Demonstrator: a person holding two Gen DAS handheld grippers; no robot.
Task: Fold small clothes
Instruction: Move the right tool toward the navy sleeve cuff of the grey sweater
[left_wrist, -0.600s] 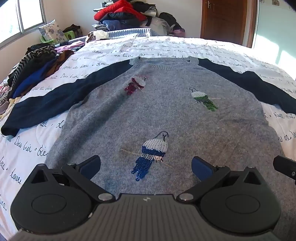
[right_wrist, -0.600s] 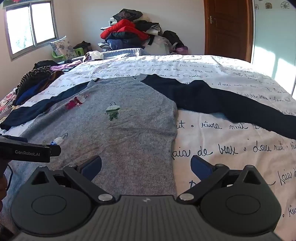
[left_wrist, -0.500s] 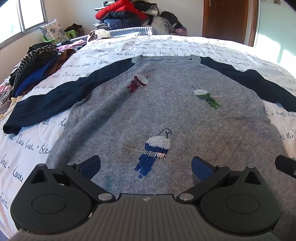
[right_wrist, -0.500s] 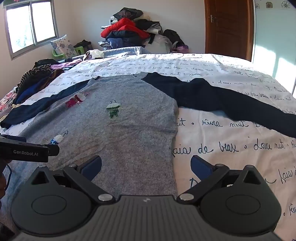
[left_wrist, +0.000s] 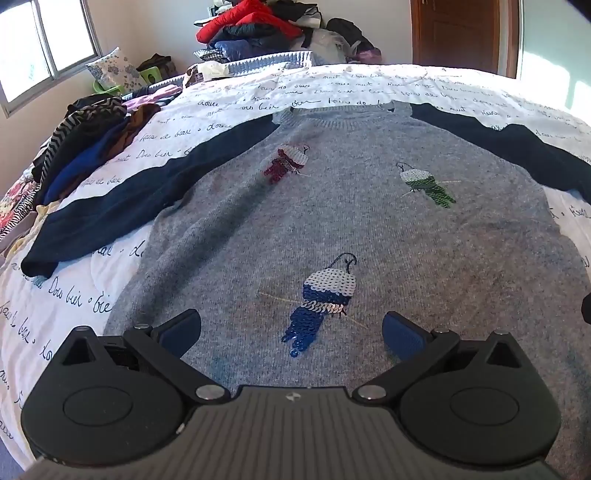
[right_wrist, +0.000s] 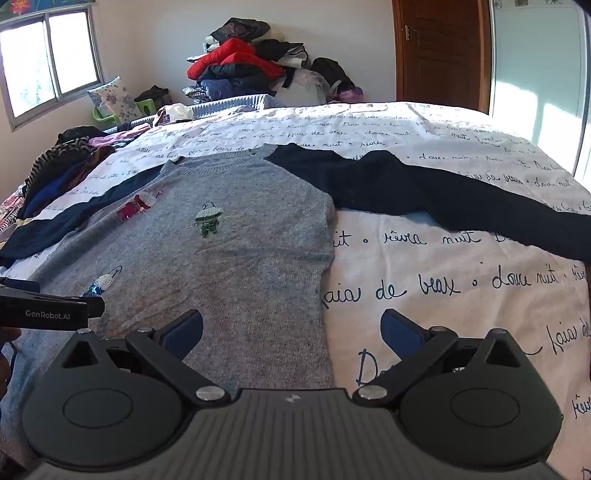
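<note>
Hovering, both grippers gape empty over the sweater (left_wrist: 332, 221): left gripper (left_wrist: 291, 334), right gripper (right_wrist: 291, 334). Pinch the hem corners, fold squarely toward the bed's (right_wrist: 443, 277) far edge.

My left tongs (left_wrist: 291, 330): matt black plastic, shiny metal rivets. Sweater (left_wrist: 332, 229): fuzzy grey knit, glossy sequin birds (left_wrist: 325, 295), dark sleeves. Bed cover (right_wrist: 443, 266): smooth white printed cloth. Door (right_wrist: 443, 51): glossy wood.
</note>
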